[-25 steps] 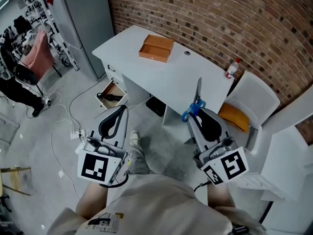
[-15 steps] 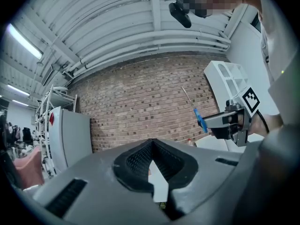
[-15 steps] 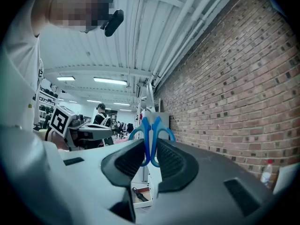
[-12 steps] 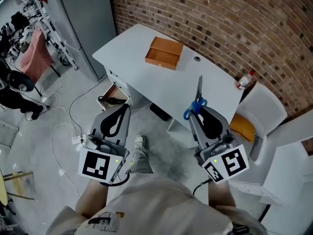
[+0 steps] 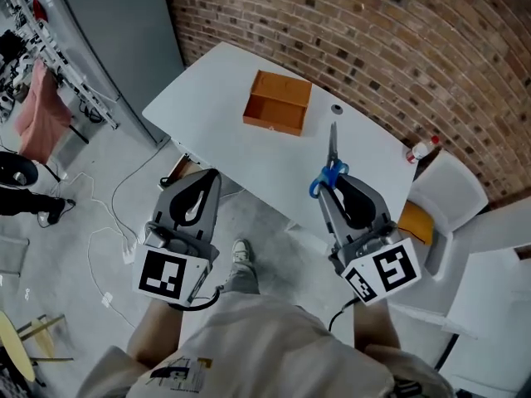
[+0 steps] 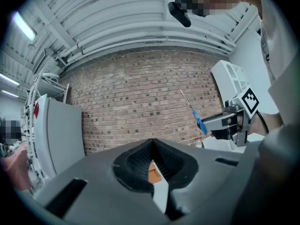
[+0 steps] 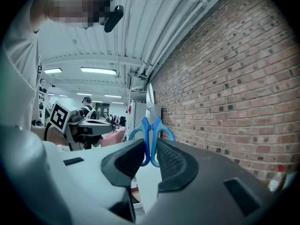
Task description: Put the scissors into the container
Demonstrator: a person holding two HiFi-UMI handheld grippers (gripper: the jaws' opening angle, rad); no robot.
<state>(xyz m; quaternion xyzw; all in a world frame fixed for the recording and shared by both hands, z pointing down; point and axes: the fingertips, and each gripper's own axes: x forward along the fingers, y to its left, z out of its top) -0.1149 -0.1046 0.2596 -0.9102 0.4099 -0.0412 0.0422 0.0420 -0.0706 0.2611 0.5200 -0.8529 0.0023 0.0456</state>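
Dark grey left gripper [image 5: 207, 177], right gripper [image 5: 333, 186], black-and-white marker cubes [image 5: 166, 279], beige top [image 5: 259, 347]

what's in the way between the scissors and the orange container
Nothing visible. The right claw holds the scissors by their blue handles, blades pointing over the white table. Only bare tabletop shows between them and the open orange container. The left claw is off to the side.

Both grippers held out ahead, side by side and well apart.

The left gripper [image 5: 210, 175] is carried with its jaws brought together at the tips, and nothing is gripped between them. The right gripper [image 5: 332, 182] is held level with it, its jaws pressed onto the blue handles of the scissors [image 5: 331, 152], whose blades are pointed forward. The left forearm [image 5: 156, 342] and right forearm [image 5: 371, 332] are seen bare behind them.
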